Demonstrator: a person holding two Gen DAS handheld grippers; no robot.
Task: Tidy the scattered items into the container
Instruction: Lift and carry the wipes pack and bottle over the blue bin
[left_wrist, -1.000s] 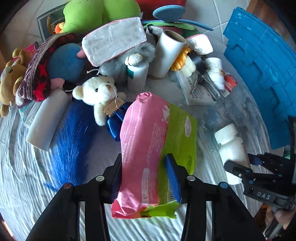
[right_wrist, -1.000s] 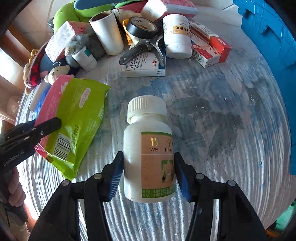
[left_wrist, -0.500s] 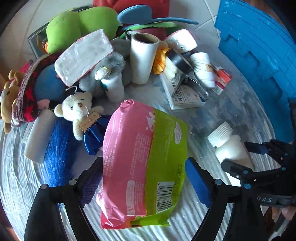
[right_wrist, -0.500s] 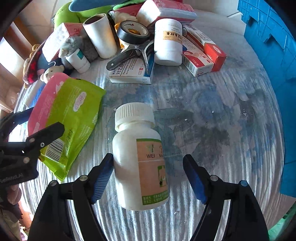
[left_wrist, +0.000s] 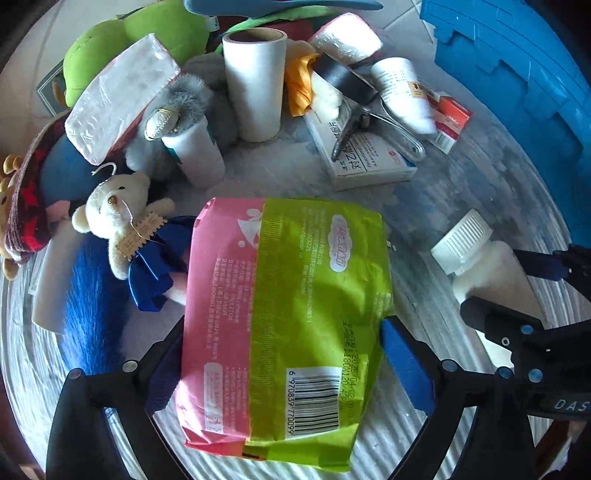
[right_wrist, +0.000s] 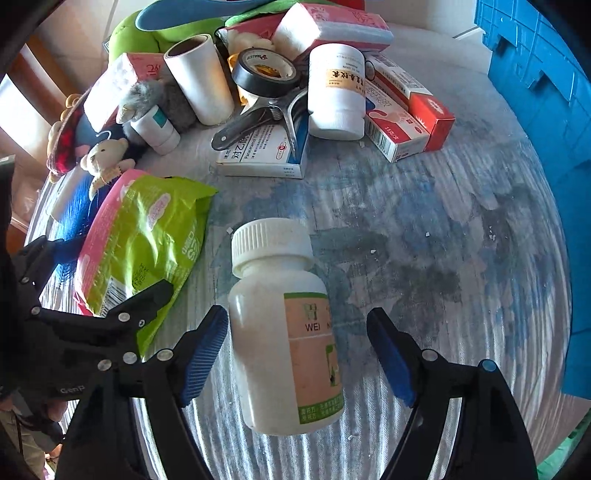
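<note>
A pink and green packet (left_wrist: 288, 317) lies flat on the table between the spread fingers of my left gripper (left_wrist: 284, 354), which is open around it. It also shows in the right wrist view (right_wrist: 144, 236). A white pill bottle (right_wrist: 284, 347) with a ribbed cap lies on the table between the wide-open fingers of my right gripper (right_wrist: 295, 350); the left finger is close to it, the right finger apart. The bottle also shows in the left wrist view (left_wrist: 484, 266). The blue container (right_wrist: 546, 96) stands at the right.
A heap of items lies at the far side: a paper roll (left_wrist: 255, 81), a small teddy bear (left_wrist: 122, 221), medicine boxes (right_wrist: 402, 107), a second white bottle (right_wrist: 336, 92), black tape (right_wrist: 266, 70), a metal clip (right_wrist: 266, 118), plush toys and tissue packs.
Both grippers have opened: the left let go of the packet, now flat on the table, and the right let go of the pill bottle, now lying tilted between its fingers.
</note>
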